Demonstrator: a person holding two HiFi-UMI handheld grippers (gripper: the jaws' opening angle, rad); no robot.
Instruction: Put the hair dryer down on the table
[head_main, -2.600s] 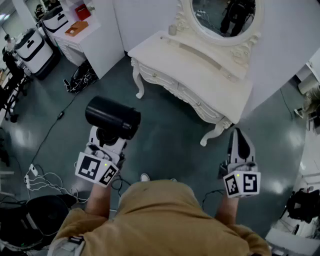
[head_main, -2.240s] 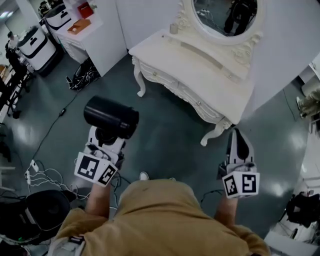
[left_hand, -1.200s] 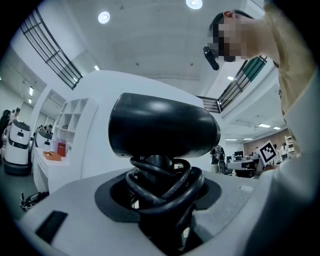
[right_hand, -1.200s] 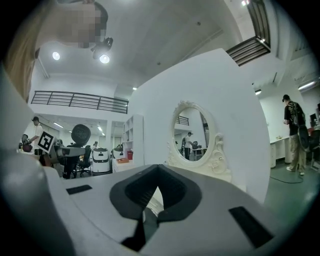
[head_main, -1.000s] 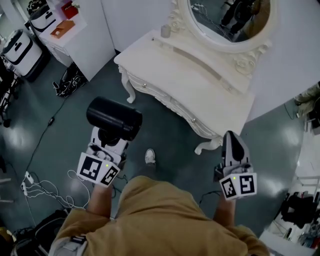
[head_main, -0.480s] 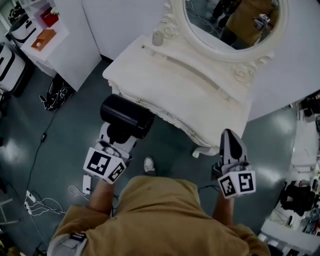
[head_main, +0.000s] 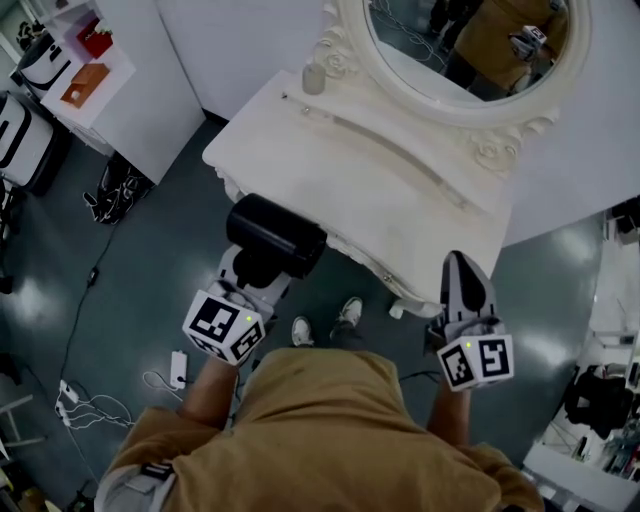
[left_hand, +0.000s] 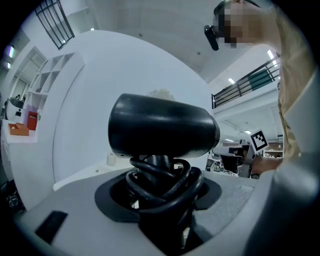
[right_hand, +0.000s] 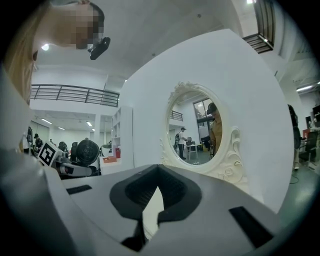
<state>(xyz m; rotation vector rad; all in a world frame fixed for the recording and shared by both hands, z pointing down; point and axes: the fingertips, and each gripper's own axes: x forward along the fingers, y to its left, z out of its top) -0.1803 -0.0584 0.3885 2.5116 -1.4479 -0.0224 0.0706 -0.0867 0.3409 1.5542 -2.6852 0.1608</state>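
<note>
A black hair dryer (head_main: 275, 235) with its cord wound round the handle stands upright in my left gripper (head_main: 258, 275), which is shut on the handle. Its barrel hangs over the front edge of the white dressing table (head_main: 330, 170). In the left gripper view the hair dryer (left_hand: 160, 127) fills the middle, above my left gripper (left_hand: 162, 200). My right gripper (head_main: 466, 265) is shut and holds nothing, just off the table's right front corner. From the right gripper view, my right gripper (right_hand: 150, 220) points toward the oval mirror (right_hand: 197, 132).
An oval mirror (head_main: 470, 40) in a carved frame backs the table, and a small bottle (head_main: 314, 78) stands at its far left corner. A white shelf unit (head_main: 85, 60) with red and orange boxes is at upper left. Cables (head_main: 80, 400) and a black bag (head_main: 110, 190) lie on the floor.
The person has walked up to the dressing table. The hair dryer, over the floor before, now hangs at the table's front edge. Both grippers keep their grip state.
</note>
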